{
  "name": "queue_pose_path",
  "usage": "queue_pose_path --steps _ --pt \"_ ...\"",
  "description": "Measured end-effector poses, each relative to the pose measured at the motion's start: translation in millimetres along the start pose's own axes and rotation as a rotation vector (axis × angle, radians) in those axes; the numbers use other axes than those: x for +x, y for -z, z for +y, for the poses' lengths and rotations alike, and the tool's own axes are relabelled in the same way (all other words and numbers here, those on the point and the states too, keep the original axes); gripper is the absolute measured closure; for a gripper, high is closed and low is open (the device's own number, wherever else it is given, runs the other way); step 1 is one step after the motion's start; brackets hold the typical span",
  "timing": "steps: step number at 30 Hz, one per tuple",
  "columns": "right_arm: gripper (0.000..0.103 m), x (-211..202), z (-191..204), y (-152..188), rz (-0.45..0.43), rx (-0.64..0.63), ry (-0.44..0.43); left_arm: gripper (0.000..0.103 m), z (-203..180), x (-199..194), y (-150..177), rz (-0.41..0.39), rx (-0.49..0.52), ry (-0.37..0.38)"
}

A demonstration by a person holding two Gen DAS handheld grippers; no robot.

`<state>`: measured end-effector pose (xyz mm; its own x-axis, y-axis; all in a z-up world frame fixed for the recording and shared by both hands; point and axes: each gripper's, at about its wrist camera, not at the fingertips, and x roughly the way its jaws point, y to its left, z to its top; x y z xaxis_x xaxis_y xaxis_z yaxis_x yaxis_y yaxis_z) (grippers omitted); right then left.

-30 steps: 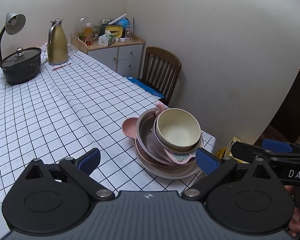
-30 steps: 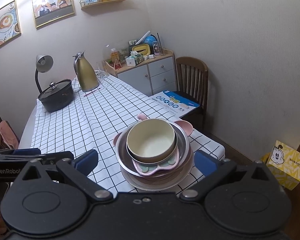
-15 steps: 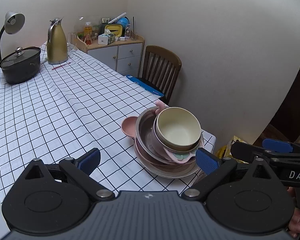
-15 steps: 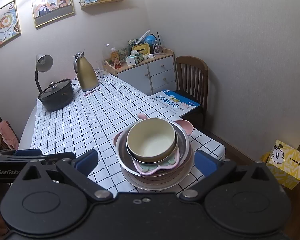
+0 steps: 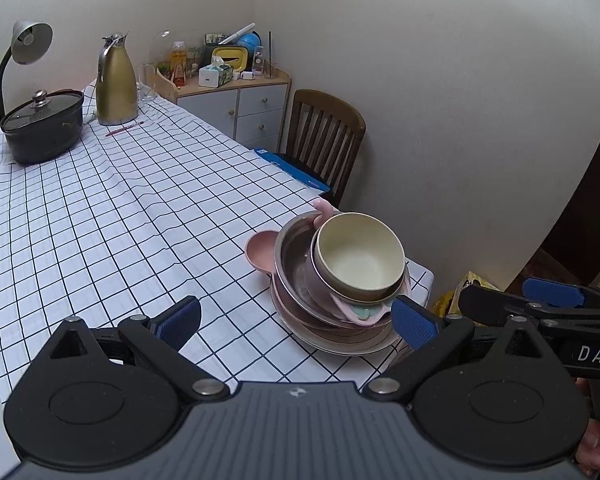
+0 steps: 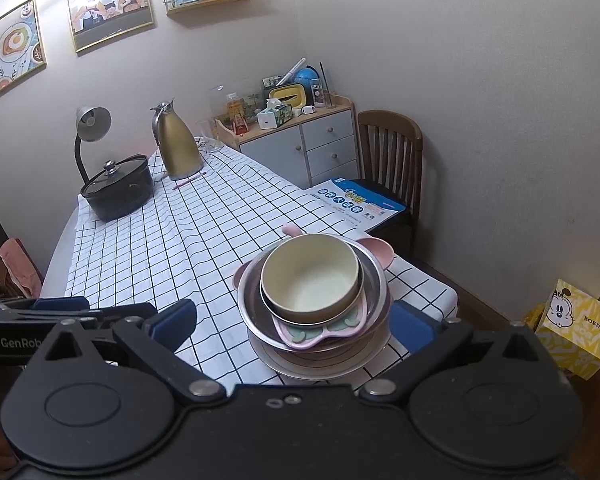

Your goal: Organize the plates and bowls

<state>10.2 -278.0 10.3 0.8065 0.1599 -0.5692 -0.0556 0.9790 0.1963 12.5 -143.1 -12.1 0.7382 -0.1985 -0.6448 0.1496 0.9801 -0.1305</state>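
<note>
My left gripper is spread wide and holds nothing; my right gripper is likewise spread and empty. Both hover above the near edge of the desk, which wears a checked cloth. The stack of dishes sits at the near right corner of the desk. In the right wrist view it lies directly ahead, between my right gripper's fingers but beyond their tips, not touched. In the left wrist view the stack lies ahead and to the right, close to the right fingertip. From top to bottom: a cream bowl, a pink tray with green patches, a steel bowl, a pink plate with ears, and a wide flat plate on the cloth. The cream bowl leans toward the desk's right edge. At the far end of the desk stand a black lidded pot, a gold jug and a lamp, well apart from the stack. A wooden chair carrying a blue booklet stands beside the right edge, and a yellow box lies on the floor. Nothing stands between my grippers and the stack.
</note>
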Motion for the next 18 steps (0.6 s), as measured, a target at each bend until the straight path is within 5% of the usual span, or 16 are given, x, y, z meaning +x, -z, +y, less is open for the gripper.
queue_pose_path --steps 18 --pt "0.000 -2.9 -0.8 1.0 -0.010 0.013 0.013 0.001 2.2 2.6 0.0 0.004 -0.006 0.016"
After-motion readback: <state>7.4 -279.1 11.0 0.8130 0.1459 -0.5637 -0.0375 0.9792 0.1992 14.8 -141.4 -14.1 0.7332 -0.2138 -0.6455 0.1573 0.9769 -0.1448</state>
